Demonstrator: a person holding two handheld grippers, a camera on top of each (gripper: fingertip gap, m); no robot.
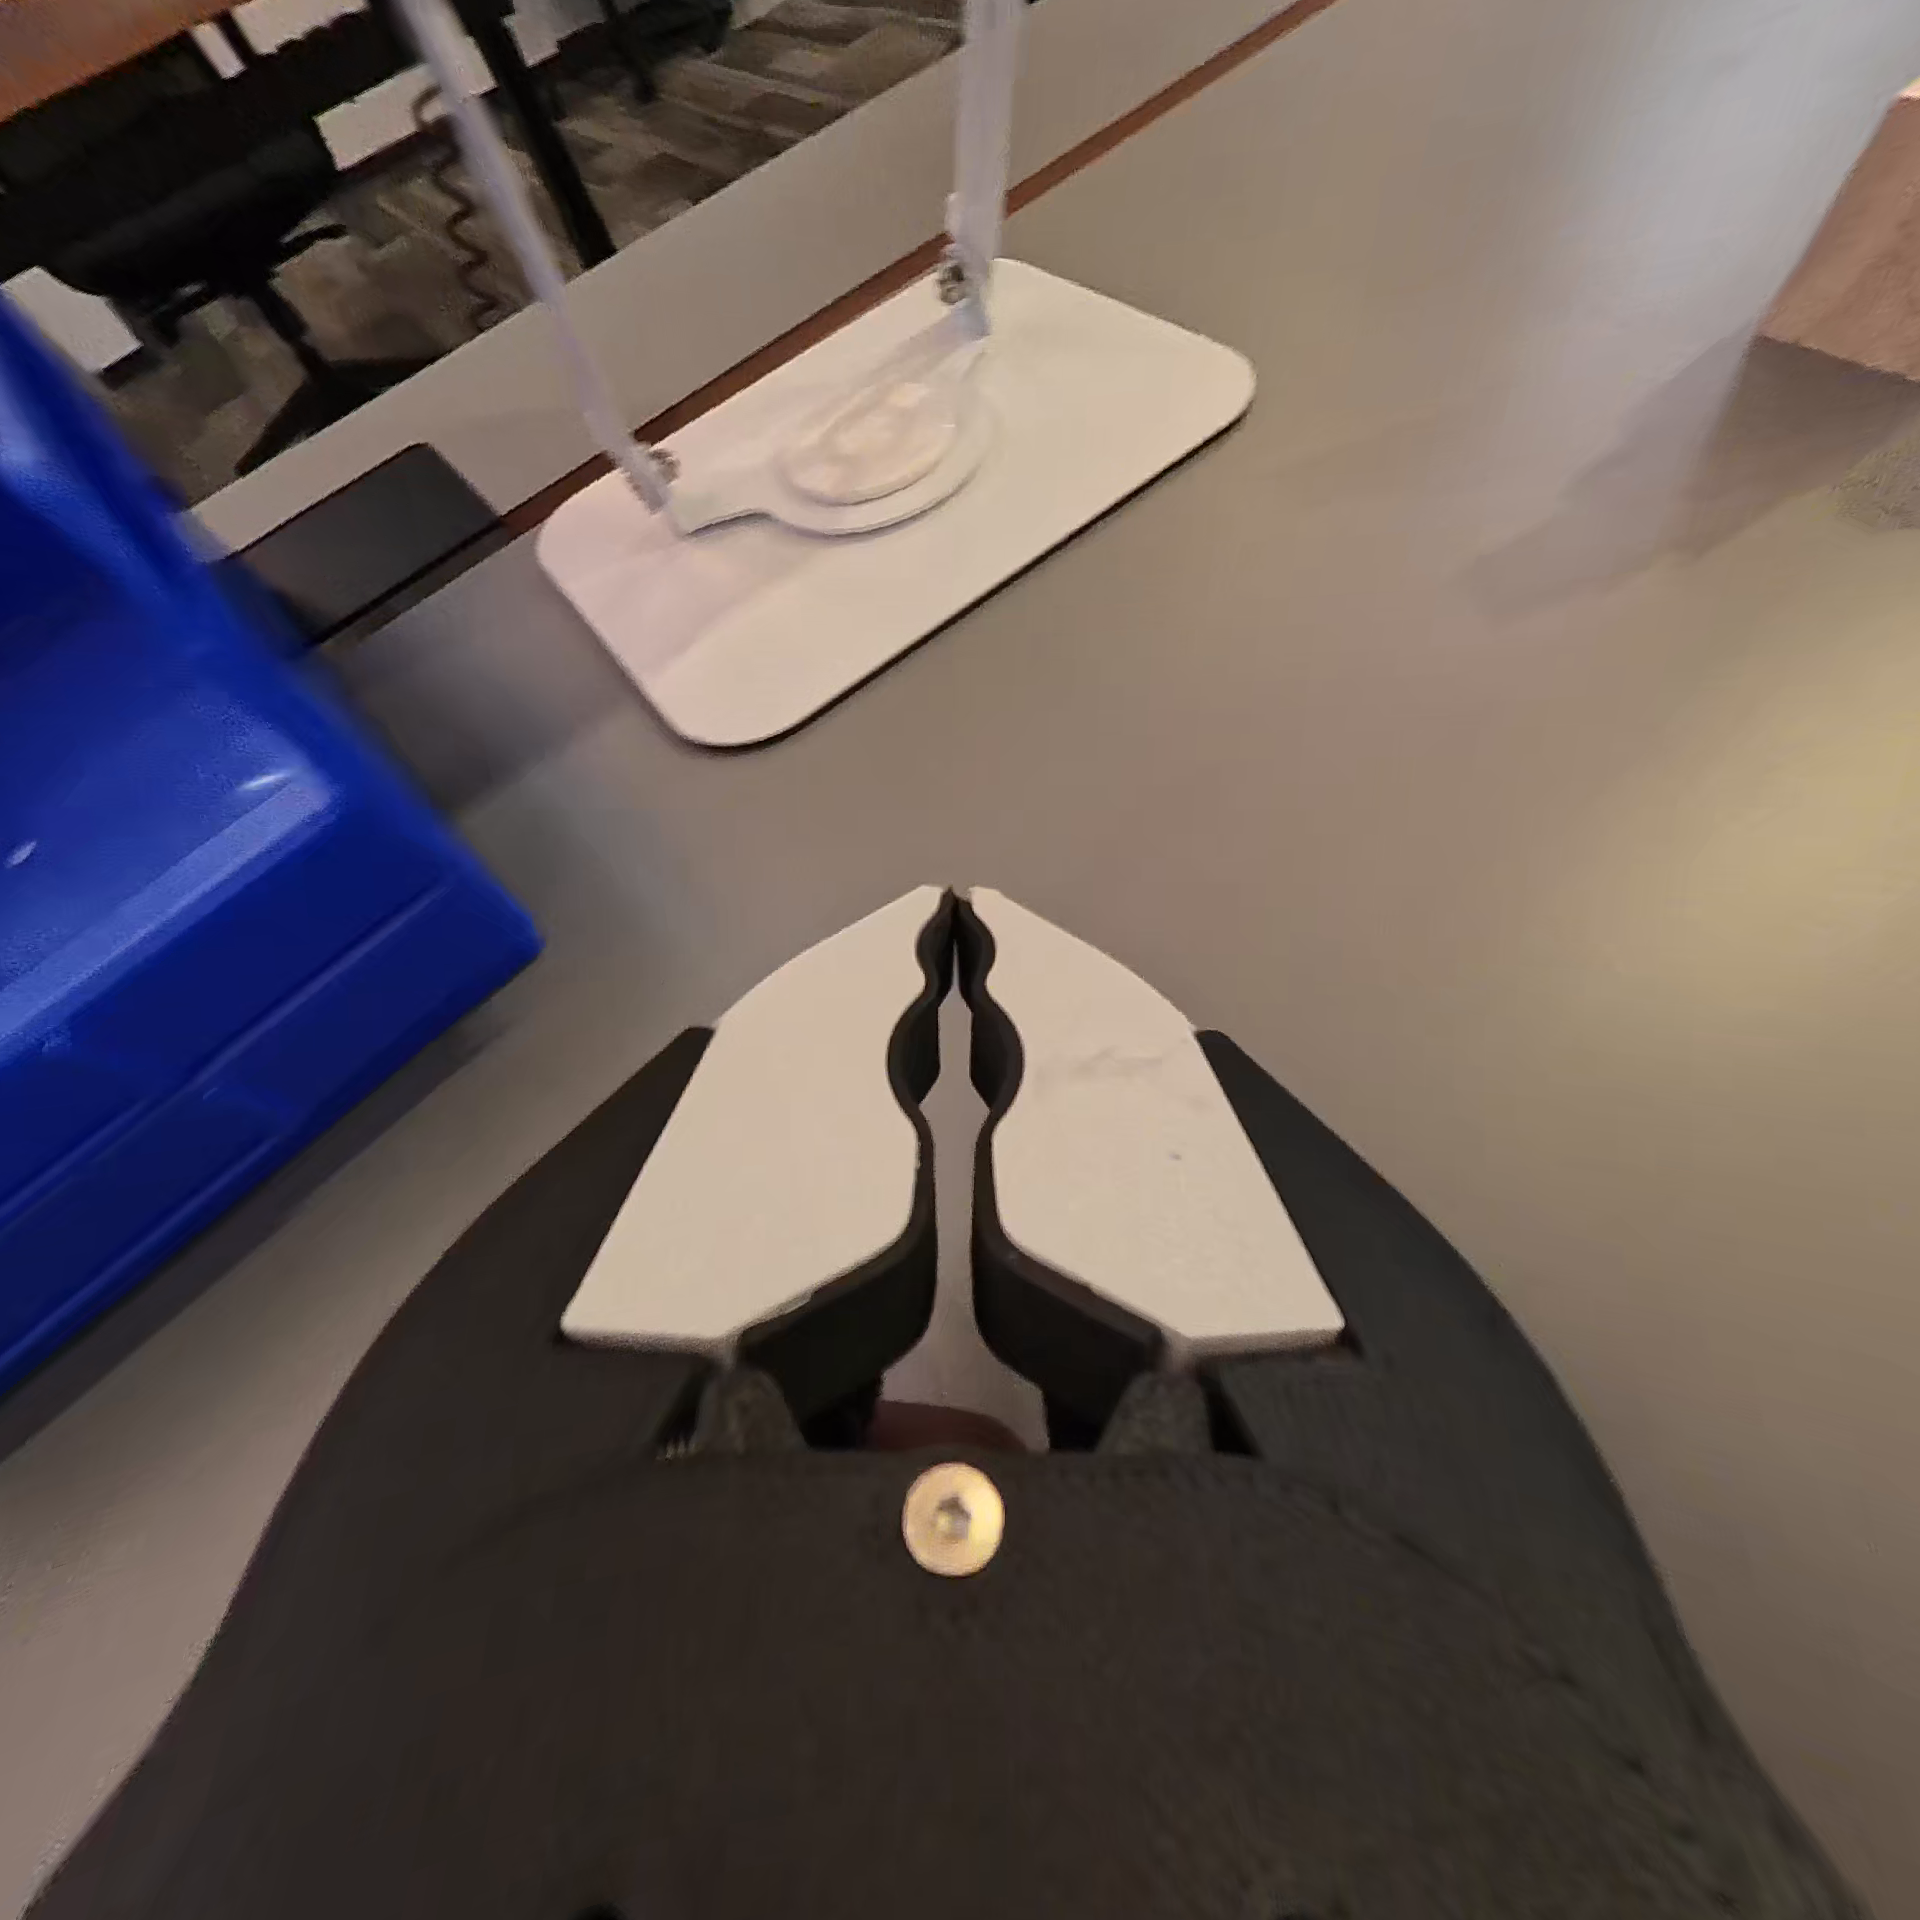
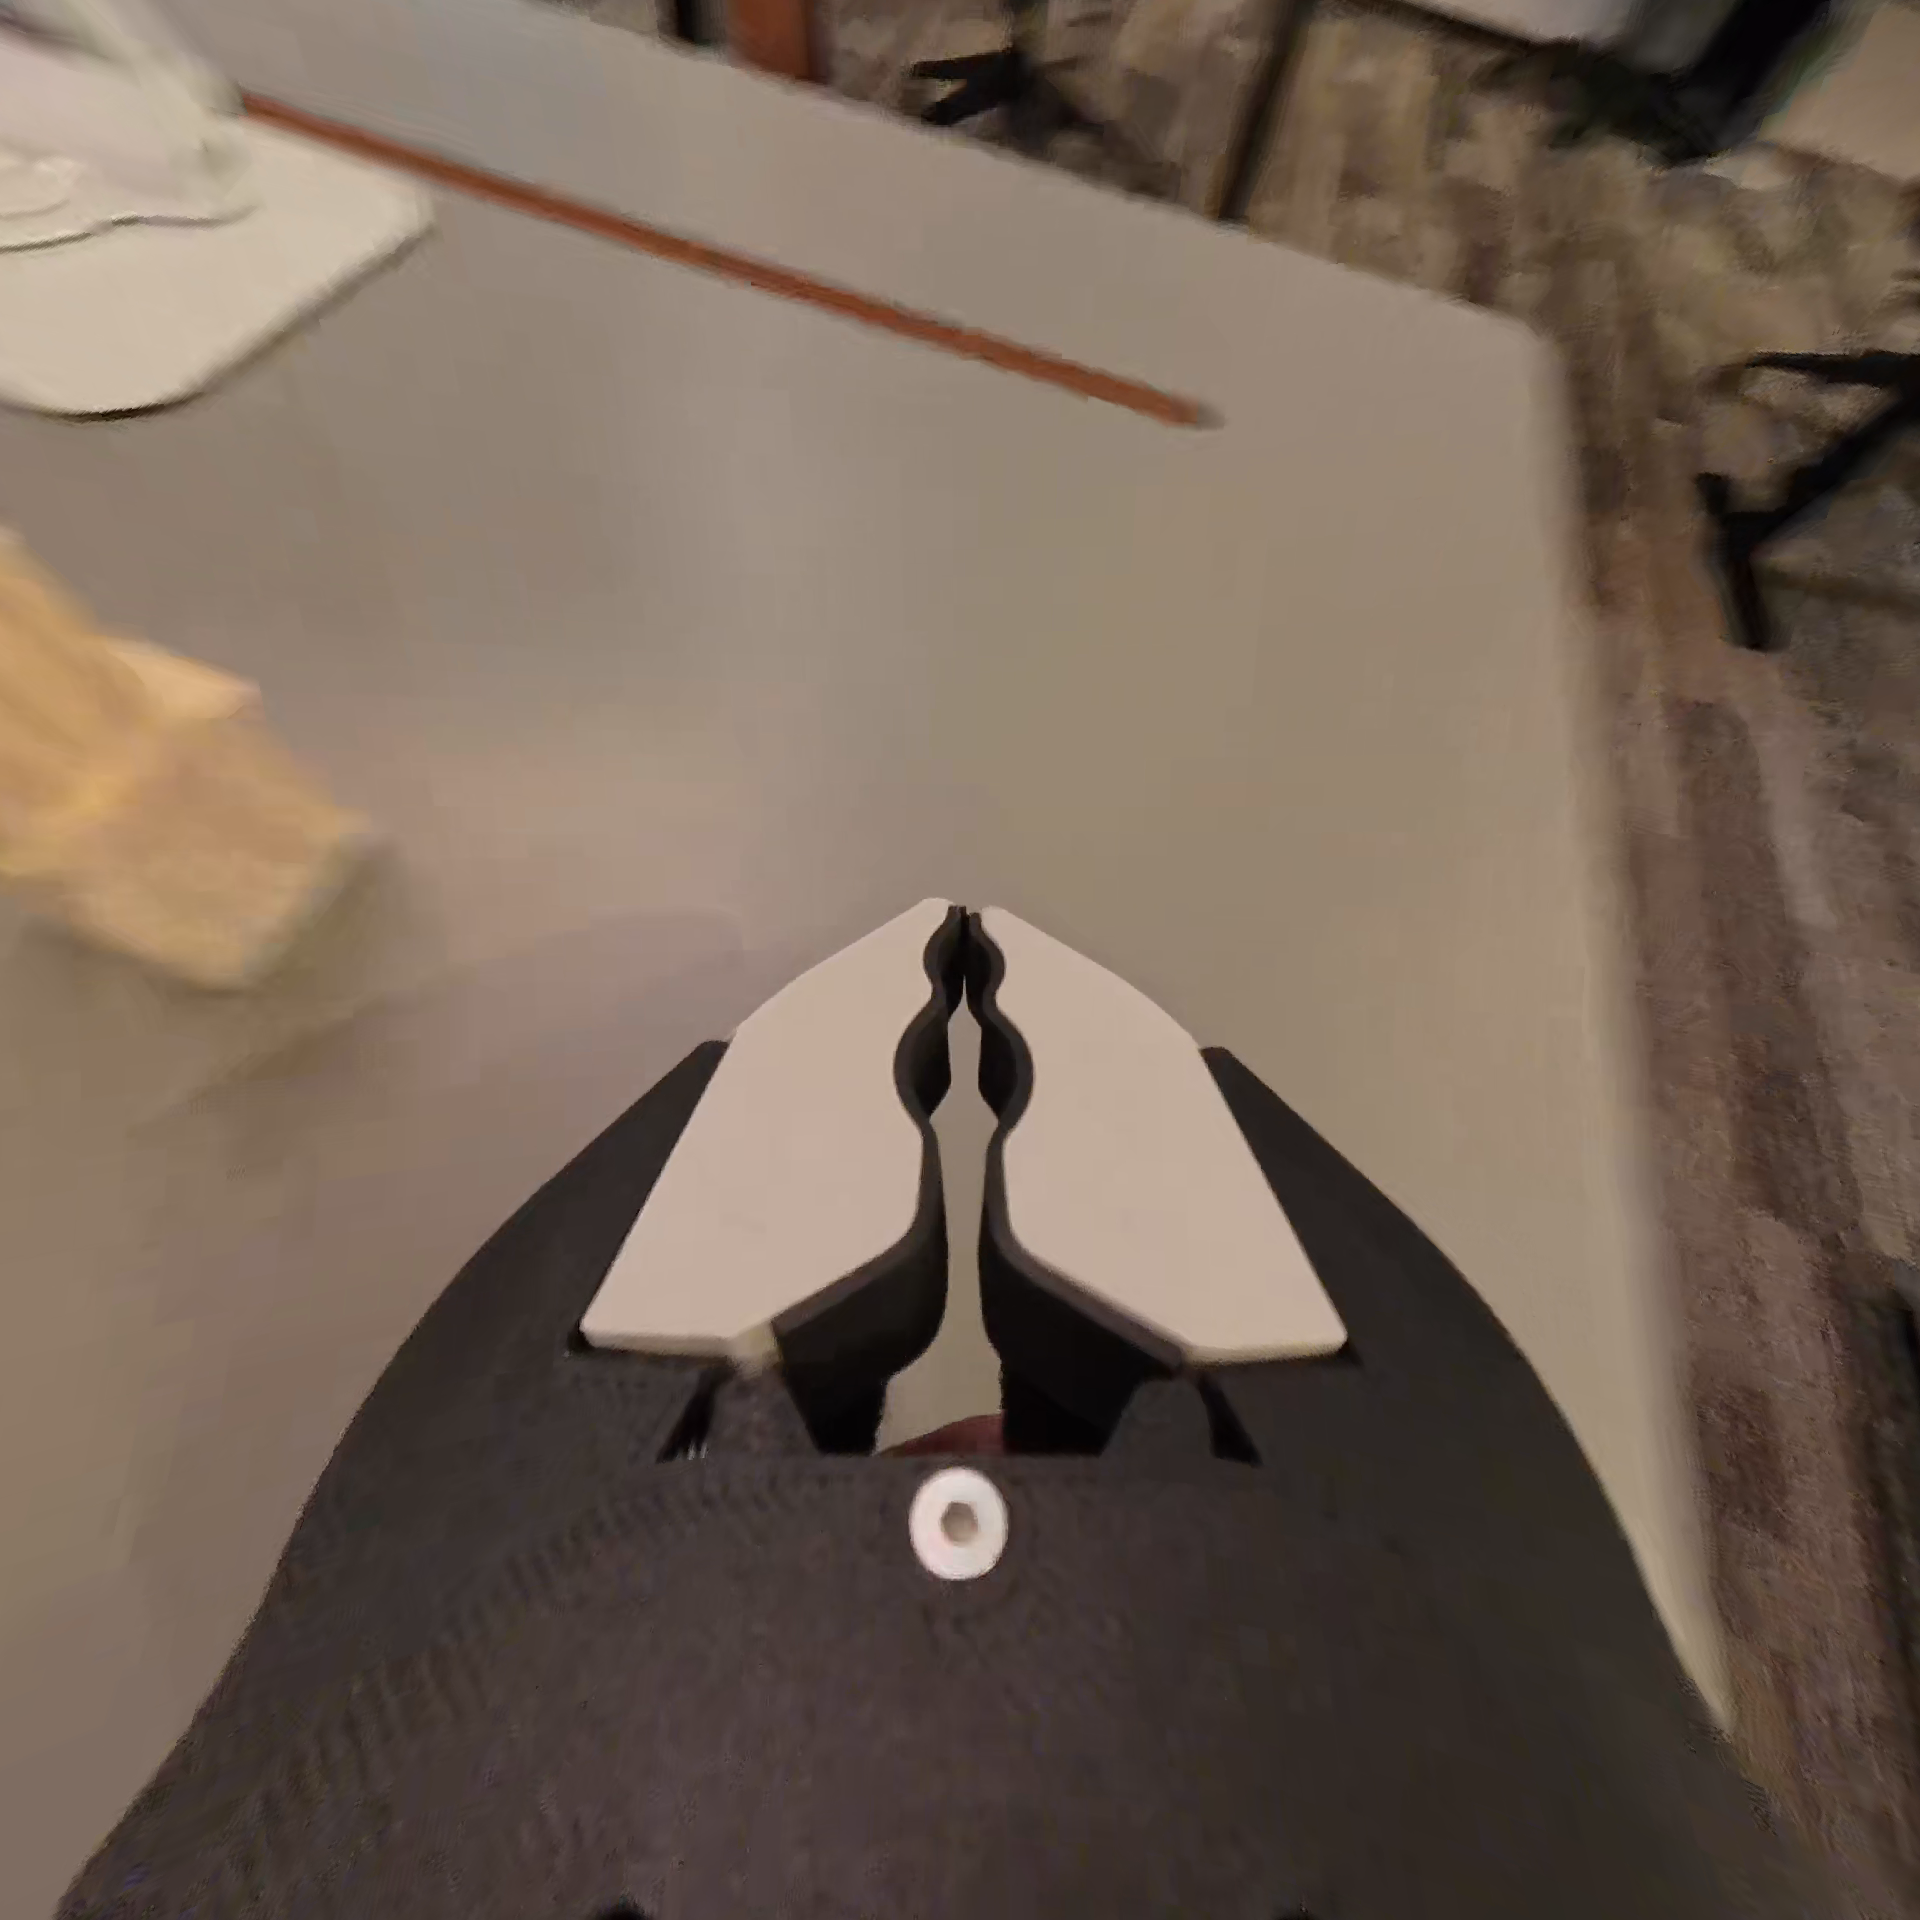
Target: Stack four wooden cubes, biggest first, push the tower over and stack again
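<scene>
The left hand-held gripper (image 1: 954, 899) is hovering over the grey surface (image 1: 1351, 831), its fingertips pressed together on nothing. The right hand-held gripper (image 2: 966, 914) is closed and empty too. The blurred pale wooden cubes (image 2: 156, 810) are sitting on the surface at its left, well apart. A blue plastic box (image 1: 208, 883) and a white flat stand base (image 1: 904, 499) are lying beyond the left one.

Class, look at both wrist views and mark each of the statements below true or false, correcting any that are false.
1. The left gripper is shut and holds nothing. True.
2. The right gripper clamps a wooden cube. False: it is shut and empty; the blurred pale wooden cubes lie to its left.
3. A blue plastic bin sits left of the left gripper. True.
4. The flat white stand base lies on the carpet. False: it rests on the grey table.
</scene>
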